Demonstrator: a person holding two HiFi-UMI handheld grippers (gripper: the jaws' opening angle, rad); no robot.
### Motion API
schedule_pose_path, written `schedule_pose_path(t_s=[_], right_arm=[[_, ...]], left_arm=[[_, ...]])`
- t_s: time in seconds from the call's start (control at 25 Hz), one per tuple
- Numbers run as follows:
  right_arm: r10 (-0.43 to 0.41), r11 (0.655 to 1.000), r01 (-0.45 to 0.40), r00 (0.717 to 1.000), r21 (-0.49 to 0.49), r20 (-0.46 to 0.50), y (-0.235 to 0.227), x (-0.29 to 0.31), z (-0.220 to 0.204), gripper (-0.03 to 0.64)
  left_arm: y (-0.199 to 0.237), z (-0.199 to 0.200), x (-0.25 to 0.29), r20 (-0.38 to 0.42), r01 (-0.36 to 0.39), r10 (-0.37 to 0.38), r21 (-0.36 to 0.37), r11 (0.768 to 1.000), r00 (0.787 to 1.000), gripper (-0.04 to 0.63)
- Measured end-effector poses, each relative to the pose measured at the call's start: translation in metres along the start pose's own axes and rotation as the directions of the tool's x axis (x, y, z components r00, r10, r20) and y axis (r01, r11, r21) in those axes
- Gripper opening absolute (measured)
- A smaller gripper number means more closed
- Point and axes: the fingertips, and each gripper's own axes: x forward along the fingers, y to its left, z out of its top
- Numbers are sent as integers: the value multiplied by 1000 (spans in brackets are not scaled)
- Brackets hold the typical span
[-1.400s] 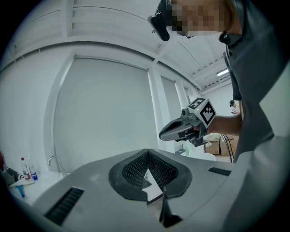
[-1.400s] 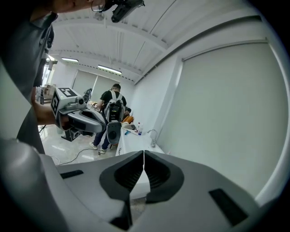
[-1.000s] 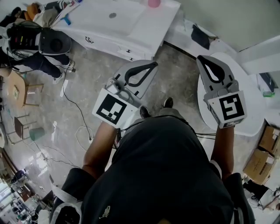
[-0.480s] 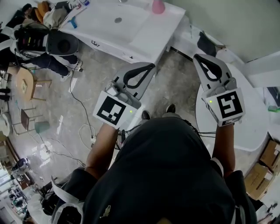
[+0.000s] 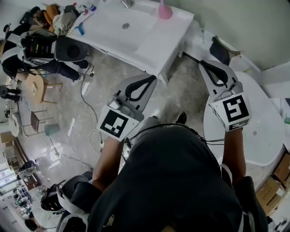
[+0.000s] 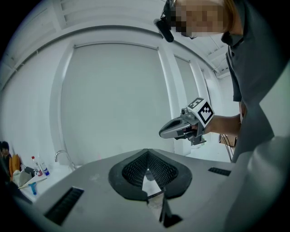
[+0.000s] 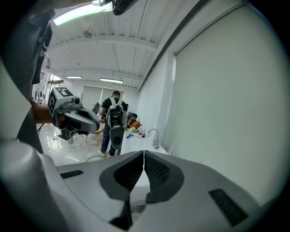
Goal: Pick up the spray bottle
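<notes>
A pink bottle-like object (image 5: 164, 10) stands at the back edge of the white sink counter (image 5: 154, 41); in the right gripper view it is a small pink shape (image 7: 171, 149) past the faucet (image 7: 155, 137). Small bottles (image 5: 87, 6) cluster at the counter's far left end, also seen as bottles (image 6: 37, 166) in the left gripper view. My left gripper (image 5: 154, 78) is shut and empty over the floor, short of the counter. My right gripper (image 5: 202, 62) is shut and empty, level with it, at the right. Both are well apart from anything on the counter.
A person with a backpack (image 5: 41, 45) stands at the counter's left end. A round white table (image 5: 256, 136) lies under my right arm. Cables (image 5: 86, 131) trail over the marble floor, chairs (image 5: 36, 120) stand far left, and cardboard boxes (image 5: 283, 170) sit at the right edge.
The counter and sink have slid further into view and nearer as I walk toward them. Both grippers have travelled forward with me, still shut.
</notes>
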Motion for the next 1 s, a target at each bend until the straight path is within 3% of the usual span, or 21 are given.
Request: schedule_pose_path(t_s=[0.2,0.68,1.0], right_arm=[[-15,1000,15,999,-6,-32,4,16,3,9],[-169,985,167,982,-35,-86,16,57,42,11],[-206,978,202,971,-48,-123,34,71,51,11]], left_arm=[[19,-12,-1,-8,27,-27,-19,999,1000,3],[93,-14,-14,98,155,-156,13,988,983,3],[115,-15,-20,151,201,-202,22,979,968,3]])
